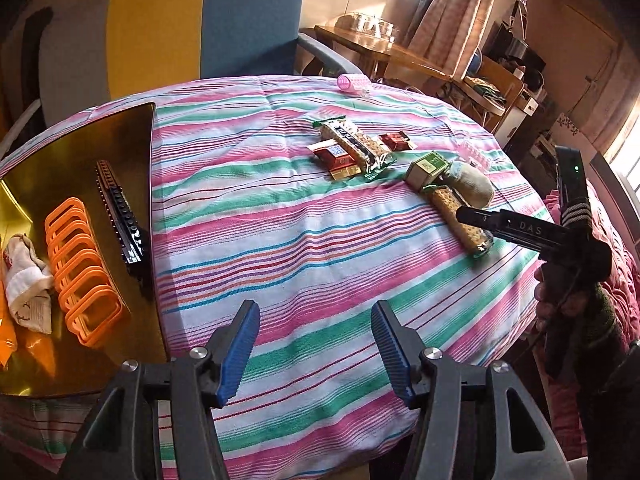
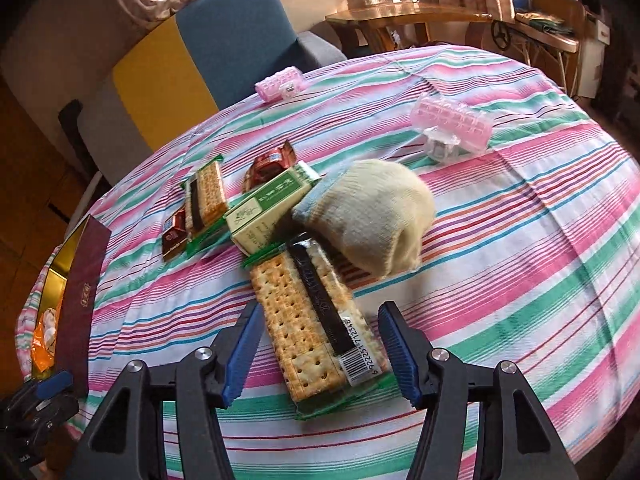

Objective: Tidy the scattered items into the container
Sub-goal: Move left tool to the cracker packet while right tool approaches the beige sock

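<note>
While both hand-held grippers (image 1: 316, 344) (image 2: 318, 346) gape apart, a glove (image 2: 372, 212) overlaps the cracker packet (image 2: 308, 320).

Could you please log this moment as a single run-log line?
left tool: open, idle | right tool: open, straddling crackers, no grip yet | box: partly filled

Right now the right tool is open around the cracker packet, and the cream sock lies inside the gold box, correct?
Not quite. The right tool is open around the cracker packet, but the right wrist view shows the cream sock on the striped tablecloth, not in the gold box.
</note>
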Motion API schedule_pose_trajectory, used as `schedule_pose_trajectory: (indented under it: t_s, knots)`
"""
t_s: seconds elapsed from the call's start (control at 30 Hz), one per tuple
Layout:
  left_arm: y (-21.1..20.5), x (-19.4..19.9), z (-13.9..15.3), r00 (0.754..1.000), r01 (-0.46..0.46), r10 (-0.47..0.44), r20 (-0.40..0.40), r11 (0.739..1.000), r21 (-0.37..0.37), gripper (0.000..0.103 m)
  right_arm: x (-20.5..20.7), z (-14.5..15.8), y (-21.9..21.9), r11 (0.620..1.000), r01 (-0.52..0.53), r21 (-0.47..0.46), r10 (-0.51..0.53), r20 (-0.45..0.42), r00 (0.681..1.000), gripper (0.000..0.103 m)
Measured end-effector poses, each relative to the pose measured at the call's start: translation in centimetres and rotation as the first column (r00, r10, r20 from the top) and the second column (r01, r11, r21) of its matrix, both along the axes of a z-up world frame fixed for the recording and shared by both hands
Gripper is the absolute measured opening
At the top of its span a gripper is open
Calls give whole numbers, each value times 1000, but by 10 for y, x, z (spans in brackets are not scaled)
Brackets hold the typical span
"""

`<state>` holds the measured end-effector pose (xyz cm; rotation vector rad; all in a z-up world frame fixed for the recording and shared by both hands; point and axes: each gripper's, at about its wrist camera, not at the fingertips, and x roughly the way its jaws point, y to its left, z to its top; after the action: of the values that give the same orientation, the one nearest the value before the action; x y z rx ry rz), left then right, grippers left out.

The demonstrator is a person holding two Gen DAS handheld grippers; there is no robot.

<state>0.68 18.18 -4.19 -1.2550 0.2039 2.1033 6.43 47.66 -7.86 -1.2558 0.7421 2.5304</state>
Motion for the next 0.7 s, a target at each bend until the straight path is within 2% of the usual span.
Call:
schedule_pose_trajectory:
  t_s: [0.13, 0.23, 0.37, 0.43, 0.47, 0.7]
  knots:
    - [0, -7, -2, 1000, -14, 14, 13, 1000, -6, 59, -4, 3, -38, 974, -190, -126, 180, -90, 980, 61]
    - [10, -11, 0, 1000, 3, -3, 17, 1000, -2, 59, -1, 12, -58, 961, -251, -119, 237, -118, 964, 61]
    - [34, -13, 4, 998, 58, -58, 19, 998, 25, 61, 12, 29, -49, 977, -206, -45, 200, -121, 972, 65]
    - [52, -12, 5, 994, 106, -106, 20, 994, 30, 62, 18, 35, -35, 986, -168, 3, 168, -113, 979, 74]
    - [62, -11, 5, 991, 133, -133, 21, 991, 29, 63, 21, 39, -28, 988, -149, 27, 151, -109, 982, 76]
    - [121, -4, -5, 970, 244, -244, 18, 970, -17, 77, 43, 38, 3, 994, -62, 86, 68, -75, 995, 93]
